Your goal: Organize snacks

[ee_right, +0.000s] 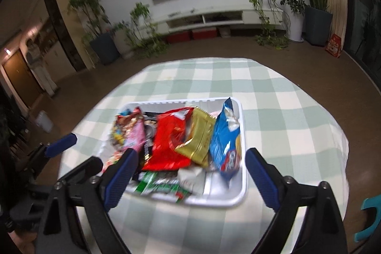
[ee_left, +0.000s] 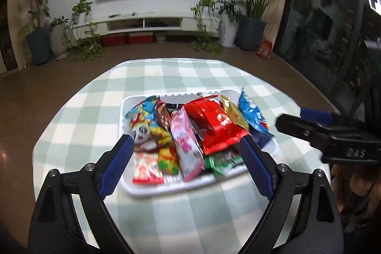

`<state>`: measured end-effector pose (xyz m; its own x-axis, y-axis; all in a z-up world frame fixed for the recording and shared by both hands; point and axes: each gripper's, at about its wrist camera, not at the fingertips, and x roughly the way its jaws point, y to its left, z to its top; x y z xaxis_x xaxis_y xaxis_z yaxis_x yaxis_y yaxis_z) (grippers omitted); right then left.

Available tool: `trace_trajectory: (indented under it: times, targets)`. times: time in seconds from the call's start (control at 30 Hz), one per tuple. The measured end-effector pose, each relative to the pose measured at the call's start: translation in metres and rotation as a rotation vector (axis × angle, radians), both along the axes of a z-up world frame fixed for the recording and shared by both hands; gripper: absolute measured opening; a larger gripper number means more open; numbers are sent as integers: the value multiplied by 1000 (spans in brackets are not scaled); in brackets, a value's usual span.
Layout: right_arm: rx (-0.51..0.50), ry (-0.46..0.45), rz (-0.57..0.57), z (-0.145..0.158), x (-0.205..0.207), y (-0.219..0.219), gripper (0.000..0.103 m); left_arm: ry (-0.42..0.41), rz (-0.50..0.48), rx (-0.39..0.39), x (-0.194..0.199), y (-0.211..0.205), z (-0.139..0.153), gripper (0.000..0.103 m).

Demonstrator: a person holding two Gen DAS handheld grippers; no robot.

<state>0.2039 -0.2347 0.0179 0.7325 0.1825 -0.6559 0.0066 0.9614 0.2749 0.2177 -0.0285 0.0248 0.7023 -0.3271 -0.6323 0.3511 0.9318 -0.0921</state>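
A white basket [ee_left: 166, 189] [ee_right: 240, 196] stands on the checked table and holds several snack packs. Among them are a red pack [ee_left: 214, 125] [ee_right: 169, 142], a gold pack [ee_right: 200, 137], a blue pack [ee_left: 252, 114] [ee_right: 226, 139], a pink pack [ee_left: 185, 146] and a green pack [ee_right: 162, 185]. My left gripper [ee_left: 188, 146] is open and empty, above the basket's near side. My right gripper [ee_right: 193, 156] is open and empty, above the basket's near edge. The right gripper also shows in the left wrist view [ee_left: 307, 120], to the right of the basket.
The green-and-white checked tablecloth [ee_left: 166, 73] [ee_right: 285, 97] covers a rounded table. Behind it lie brown floor, potted plants [ee_left: 38, 35], a low TV cabinet [ee_left: 147, 23] and a wall TV. A teal chair part [ee_right: 368, 218] shows at the right.
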Motion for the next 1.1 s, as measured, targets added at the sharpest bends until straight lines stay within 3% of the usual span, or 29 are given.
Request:
trace_trajectory:
  times: [0.1,0.2,0.43,0.53,0.7,1.1]
  targets:
    - [30,-52,2,-5,-40,1,100,-40,51,-57,-41,14,4,90]
    - [62,-93,-3,-15,-79,4,101,1,60,-89,-70,19,3,90]
    - [-51,-248,-18,-24,-144,29,103,61,188,94,-124,13,-15,90]
    - [-73,-284,6,-21,-158,37,103,57,234,108,-146,14,-15,103]
    - [-49,-262,9,-29,-172,38,103,36,249,93,-171,15,-9,103]
    - [-51,-234,1,-37,-186,37,103,20,248,95,-176,5,-2,103]
